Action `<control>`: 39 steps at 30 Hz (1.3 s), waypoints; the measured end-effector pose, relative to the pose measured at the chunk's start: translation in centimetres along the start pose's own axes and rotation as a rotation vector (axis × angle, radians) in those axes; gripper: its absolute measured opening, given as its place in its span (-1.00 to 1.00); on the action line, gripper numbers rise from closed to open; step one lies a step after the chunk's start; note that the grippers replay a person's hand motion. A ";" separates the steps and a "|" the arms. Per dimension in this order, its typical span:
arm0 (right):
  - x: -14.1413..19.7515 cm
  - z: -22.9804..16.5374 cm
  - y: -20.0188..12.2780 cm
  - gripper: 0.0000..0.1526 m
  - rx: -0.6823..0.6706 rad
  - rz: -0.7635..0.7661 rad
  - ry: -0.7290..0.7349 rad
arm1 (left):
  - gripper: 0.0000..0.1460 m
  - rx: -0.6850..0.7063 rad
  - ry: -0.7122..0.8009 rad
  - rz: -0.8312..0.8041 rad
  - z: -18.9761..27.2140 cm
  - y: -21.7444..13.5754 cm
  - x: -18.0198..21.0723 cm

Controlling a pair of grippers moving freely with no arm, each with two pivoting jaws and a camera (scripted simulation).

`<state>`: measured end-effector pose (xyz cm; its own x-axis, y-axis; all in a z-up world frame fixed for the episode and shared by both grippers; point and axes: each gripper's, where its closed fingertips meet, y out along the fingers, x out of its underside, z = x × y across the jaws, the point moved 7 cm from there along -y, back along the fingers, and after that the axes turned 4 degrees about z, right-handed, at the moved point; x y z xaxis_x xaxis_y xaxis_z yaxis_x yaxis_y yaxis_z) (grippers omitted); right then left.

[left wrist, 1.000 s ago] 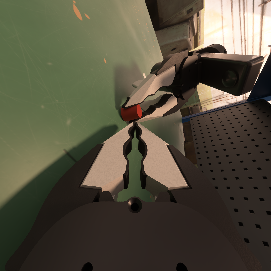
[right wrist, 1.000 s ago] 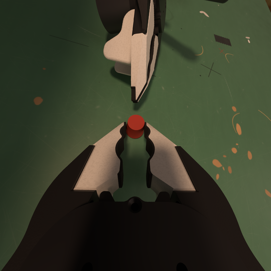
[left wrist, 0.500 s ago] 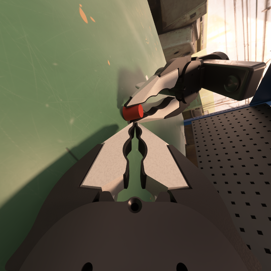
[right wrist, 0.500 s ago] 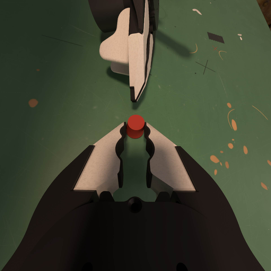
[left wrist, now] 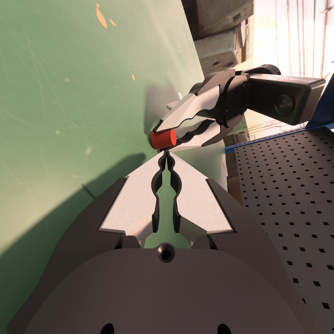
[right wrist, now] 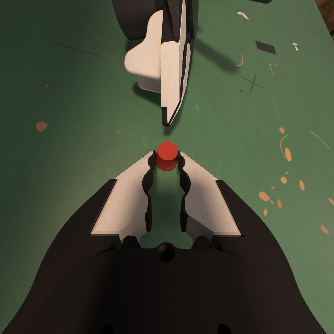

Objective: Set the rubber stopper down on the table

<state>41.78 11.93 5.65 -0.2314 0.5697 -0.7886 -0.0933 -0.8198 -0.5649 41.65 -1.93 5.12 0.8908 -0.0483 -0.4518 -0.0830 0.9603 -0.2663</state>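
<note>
A small red rubber stopper (right wrist: 166, 155) sits between the tips of my right gripper (right wrist: 166, 153), which is shut on it just above the green table (right wrist: 72, 144). In the left wrist view the stopper (left wrist: 162, 139) lies sideways in the right gripper's tips (left wrist: 161, 140), close to or touching the table (left wrist: 72, 90); contact cannot be told. My left gripper (left wrist: 166, 153) is shut and empty, its tips just beside the stopper. It also shows in the right wrist view (right wrist: 167, 122) beyond the stopper.
A dark perforated panel (left wrist: 289, 198) with a blue edge stands at the right of the left wrist view. Worn crates (left wrist: 216, 36) lie past the table's edge. Orange paint spots (right wrist: 283, 180) and scratches mark the table.
The right gripper with the stopper has moved slightly closer to the table surface. The left gripper stays shut beside it.
</note>
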 end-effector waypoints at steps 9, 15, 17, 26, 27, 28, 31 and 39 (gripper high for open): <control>0.0 0.0 0.0 -0.69 -0.003 0.000 0.004 | -1.00 0.005 0.001 -0.006 0.0 0.0 -0.1; 0.0 0.0 0.0 -0.69 -0.006 0.001 0.001 | -1.00 0.011 -0.003 0.000 -0.1 -0.1 -0.1; 0.0 -0.1 0.0 -0.69 -0.011 0.001 -0.001 | -1.00 0.016 -0.001 -0.002 -0.1 -0.1 -0.1; -0.1 -0.2 -0.1 -0.69 -0.011 0.008 -0.017 | -1.00 0.181 -0.023 0.095 0.5 -1.6 -0.7; -0.1 -0.3 -0.1 -0.69 -0.008 0.009 -0.021 | -1.00 0.171 -0.013 0.093 0.4 -1.8 -0.7; -0.1 -0.3 -0.1 -0.69 -0.005 0.010 -0.026 | -1.00 0.161 -0.002 0.084 0.4 -1.9 -0.6; -0.1 -0.3 -0.1 -0.69 0.002 0.013 -0.035 | -1.00 0.164 0.017 0.056 0.6 -1.7 -0.4; 0.0 -0.3 -0.2 -0.69 -0.005 0.009 -0.022 | -1.00 0.180 0.025 0.020 0.6 -1.3 -0.1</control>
<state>42.10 12.09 5.70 -0.2535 0.5606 -0.7883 -0.0860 -0.8248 -0.5589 41.97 -3.04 6.05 0.8780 -0.0334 -0.4775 -0.0173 0.9947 -0.1015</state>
